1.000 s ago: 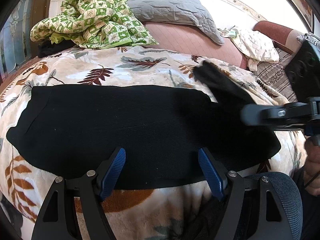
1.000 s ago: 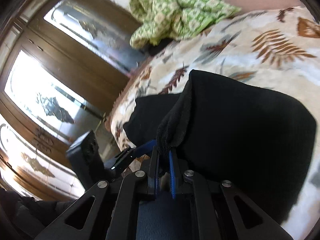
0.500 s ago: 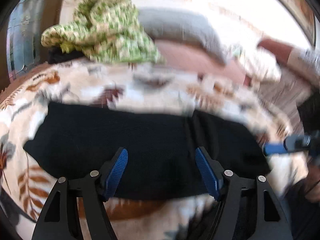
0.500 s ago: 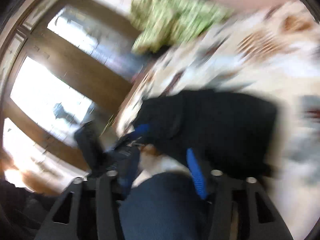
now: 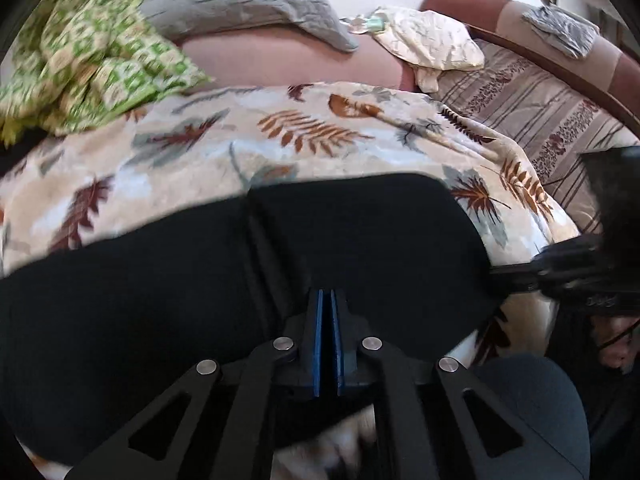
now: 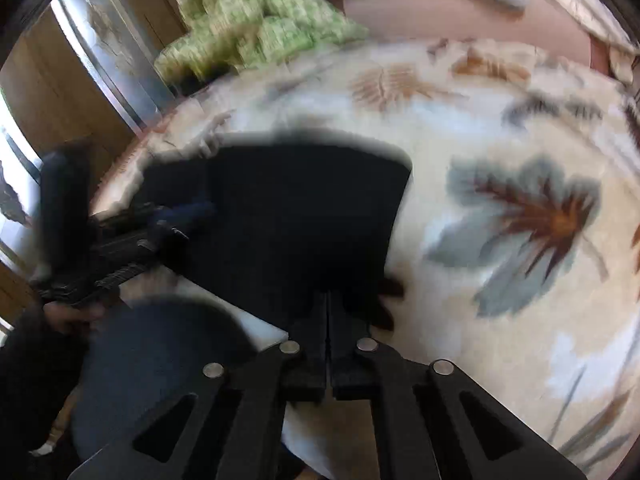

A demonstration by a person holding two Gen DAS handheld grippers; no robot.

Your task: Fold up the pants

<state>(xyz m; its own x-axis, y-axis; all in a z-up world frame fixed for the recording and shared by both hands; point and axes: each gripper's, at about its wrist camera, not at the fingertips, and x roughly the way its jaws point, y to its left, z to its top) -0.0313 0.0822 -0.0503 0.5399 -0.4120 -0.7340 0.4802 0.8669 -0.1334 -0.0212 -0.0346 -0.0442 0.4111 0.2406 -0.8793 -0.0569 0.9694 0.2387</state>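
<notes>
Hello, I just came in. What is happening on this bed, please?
A person is folding black pants on a leaf-print blanket, with a claw in each hand. The left claw has just closed at the near edge of the pants, near a fold line. The right claw has also just closed, at the near right end of the pants. Whether either grips cloth is hard to tell.

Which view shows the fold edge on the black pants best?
The left wrist view: the black pants are sharper there, with the fold edge running across them. The right wrist view shows them blurred, no edge discernible.
</notes>
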